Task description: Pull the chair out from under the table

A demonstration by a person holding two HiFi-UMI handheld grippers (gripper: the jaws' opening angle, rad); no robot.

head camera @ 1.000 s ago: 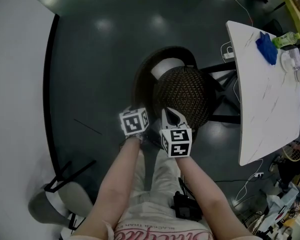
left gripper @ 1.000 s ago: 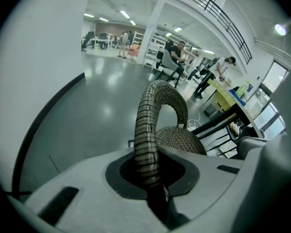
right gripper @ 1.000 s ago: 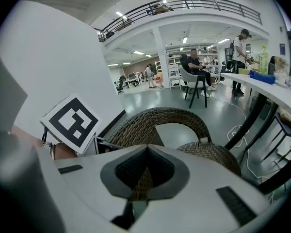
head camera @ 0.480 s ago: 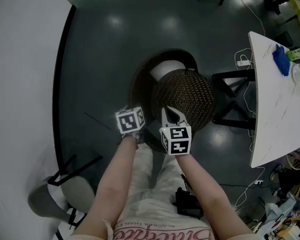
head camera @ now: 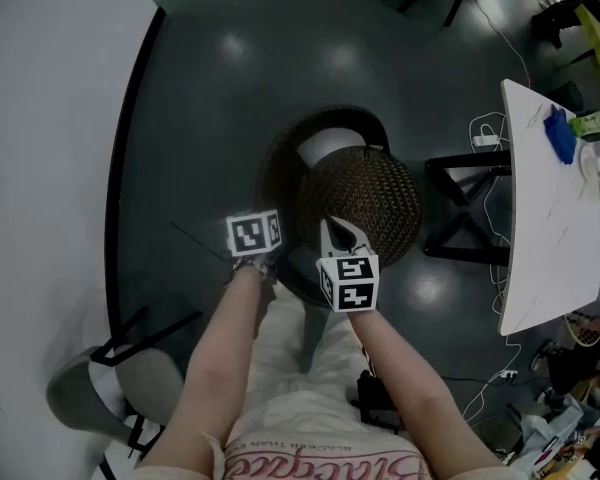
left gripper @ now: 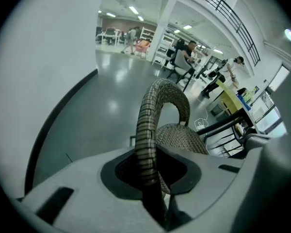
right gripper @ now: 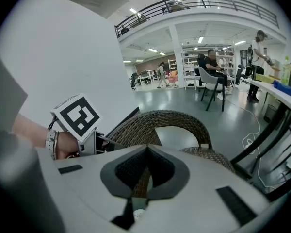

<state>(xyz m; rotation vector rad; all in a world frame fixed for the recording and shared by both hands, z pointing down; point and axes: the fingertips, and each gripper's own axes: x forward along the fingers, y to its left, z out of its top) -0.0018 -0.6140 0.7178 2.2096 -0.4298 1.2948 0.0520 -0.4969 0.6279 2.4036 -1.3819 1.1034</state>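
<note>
1. White tabletop [head camera: 40, 168] with a dark curved edge fills the left of the head view. A grey chair [head camera: 90, 398] sits at its lower corner, partly under it.
2. The left gripper [left gripper: 148, 171] points steeply down at the near side of the wicker chair [head camera: 365, 203]. The chair's woven hoop [left gripper: 148, 120] runs straight between the jaws. They have just been opening a little and stand narrowly apart, but the pads look pressed on the hoop where it passes through.
3. The right gripper [head camera: 342, 236] is just beside the left one, on the same near stretch of hoop. In the right gripper view its jaws are drawn close, with a thin strip of the weave pinched between them.
4. The wicker chair stands on the dark glossy floor [head camera: 210, 88], between the two tables and clear of both. No part of its round seat is under a tabletop. The hoop arches up and away from both grippers, and the seat lies beyond them.
5. The black crossed legs [head camera: 460, 208] of the second table are near the chair's right side without touching it.
6. That white-topped table [head camera: 545, 238] lies at the right edge, with a blue object [head camera: 560, 133] on its far end. White cables [head camera: 485, 133] trail on the floor beside it.
</note>
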